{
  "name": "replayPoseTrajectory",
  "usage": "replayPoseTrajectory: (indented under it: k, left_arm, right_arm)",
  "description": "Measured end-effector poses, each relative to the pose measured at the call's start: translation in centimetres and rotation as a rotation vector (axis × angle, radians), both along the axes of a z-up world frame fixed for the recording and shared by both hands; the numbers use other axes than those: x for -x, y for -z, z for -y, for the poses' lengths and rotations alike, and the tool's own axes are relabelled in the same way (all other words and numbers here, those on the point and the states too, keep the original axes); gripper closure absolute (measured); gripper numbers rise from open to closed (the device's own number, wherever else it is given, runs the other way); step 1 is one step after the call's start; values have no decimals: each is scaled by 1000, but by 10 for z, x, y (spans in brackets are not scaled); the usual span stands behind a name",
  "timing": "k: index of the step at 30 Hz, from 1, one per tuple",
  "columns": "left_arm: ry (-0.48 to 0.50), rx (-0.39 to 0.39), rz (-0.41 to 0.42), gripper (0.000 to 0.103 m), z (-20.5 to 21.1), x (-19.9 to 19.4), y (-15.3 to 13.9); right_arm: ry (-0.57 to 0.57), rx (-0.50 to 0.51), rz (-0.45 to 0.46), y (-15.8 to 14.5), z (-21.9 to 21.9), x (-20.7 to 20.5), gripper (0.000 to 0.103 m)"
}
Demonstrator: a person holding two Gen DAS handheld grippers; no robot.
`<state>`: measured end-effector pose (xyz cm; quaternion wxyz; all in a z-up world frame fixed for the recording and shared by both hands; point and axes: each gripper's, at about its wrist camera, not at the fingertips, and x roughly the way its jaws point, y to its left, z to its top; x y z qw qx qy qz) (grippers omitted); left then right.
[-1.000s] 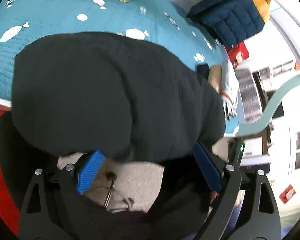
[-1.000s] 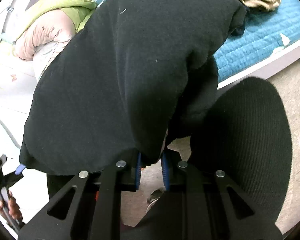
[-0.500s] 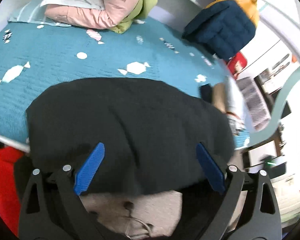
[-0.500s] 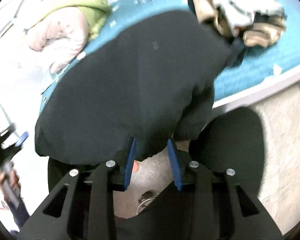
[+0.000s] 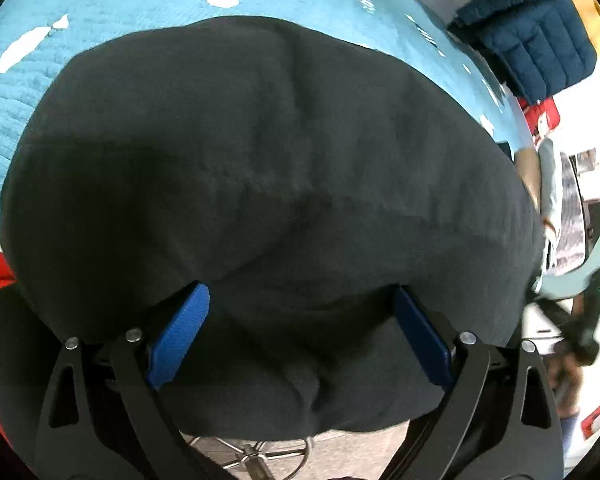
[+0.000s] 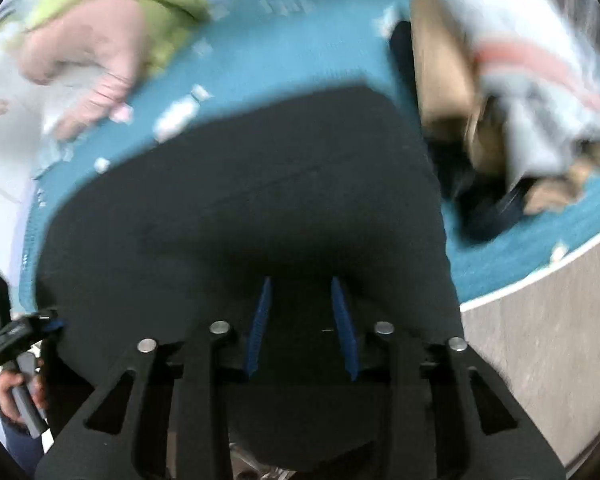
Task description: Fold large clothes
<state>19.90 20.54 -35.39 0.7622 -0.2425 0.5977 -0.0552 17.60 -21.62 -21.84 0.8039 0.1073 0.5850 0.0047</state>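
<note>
A: Black garment (image 5: 276, 168) spread over near edge of bed (image 5: 60, 20), lower hem hanging off toward floor. Left gripper (image 5: 300, 332) wide open, blue pads on either side of the cloth, nothing pinched.

B: Right gripper (image 6: 300, 320) parted too, narrower gap, dark cloth between the pads; no clamp visible. View blurred, exact contact unclear.

A: Likely step: take hold of hanging hem for the next fold. Best to seat both pads over one layer edge, same height on each side.

B: Agreed. Close evenly, lift together, keep hem taut. Watch heap of clothes (image 6: 520, 92) just beside garment's right edge; avoid dragging it along.
</note>
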Motion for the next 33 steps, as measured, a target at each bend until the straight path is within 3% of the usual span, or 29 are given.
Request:
replayPoseTrajectory:
  k: [3,7,10,14,18,21,23,25,28,33]
  left_arm:
    - [-11,13,-30,9,-5,-12,16]
    - [-13,7,-31,9,-5,-15,15]
    - [20,49,-19,9,-10,-2,-6]
    - [108,126,114,8,-8,13,-60]
    - [141,66,236,8,4,-18,-89]
    - [99,19,170,8,-7,-54,-61]
    - [90,64,127,8,-13,-74,-32]
    - [101,36,141,8,-9,-80,-20]
    - [146,-87,165,8,10,-89,-11]
    - [127,-72,179,5,7,-93,-15]
  right_arm:
    - [19,-43,-61,37,1,-16,75]
    - [25,-52,-74,39,2,-23,75]
    - [18,-36,-48,6,3,-12,71]
    - [-41,-64,71,-48,-12,-4,71]
    - [-127,3,153,-69,-48,-27,71]
    - [-153,37,139,-55,-64,-51,71]
    - [-170,40,58,-24,-66,-67,71]
    - [-169,24,32,-2,-63,-79,72]
    - [-143,-3,15,20,-60,-92,74]
    - [-136,21,24,16,-61,-101,74]
